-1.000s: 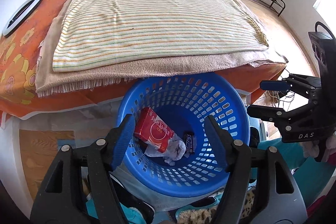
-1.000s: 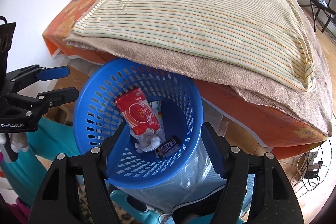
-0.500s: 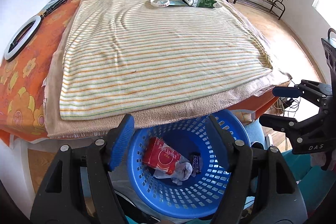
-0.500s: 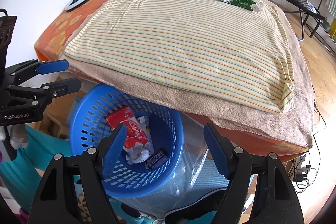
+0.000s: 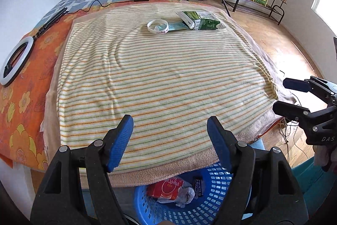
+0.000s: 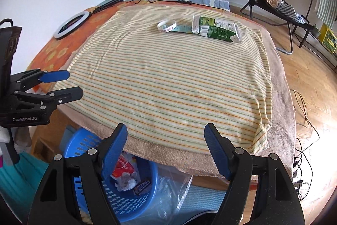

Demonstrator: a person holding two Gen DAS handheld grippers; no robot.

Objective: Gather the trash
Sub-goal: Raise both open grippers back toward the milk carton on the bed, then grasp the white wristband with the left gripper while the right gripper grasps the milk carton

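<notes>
Since a second ago both grippers have lifted away from the blue basket [image 5: 212, 210] and swung up toward the bed, so the basket has slid to the bottom of each view and the striped towel [image 5: 160, 81] now fills the middle. The left gripper [image 5: 170, 141] stands wide apart with nothing between its blue pads; the right gripper [image 6: 165, 150] is likewise spread and empty.

The trash left to collect lies at the far end of the towel, well apart from both grippers: a flattened green carton [image 6: 217, 32], a teal wrapper [image 6: 183, 29] tucked partly under it, and a white band [image 6: 166, 26] resting on the wrapper's other end.

The likely trouble is that these three overlap. A grip on the carton could drag the wrapper along and drop it short of the basket, and the thin wrapper may slip out of wide pads or bring a pinch of towel with it. The basket is also half hidden under the towel's overhanging edge, so a release made from above could land on the cloth.

The basket holds a red packet [image 5: 166, 190], crumpled white paper [image 5: 185, 196] and a dark candy bar wrapper [image 6: 142, 184].
</notes>
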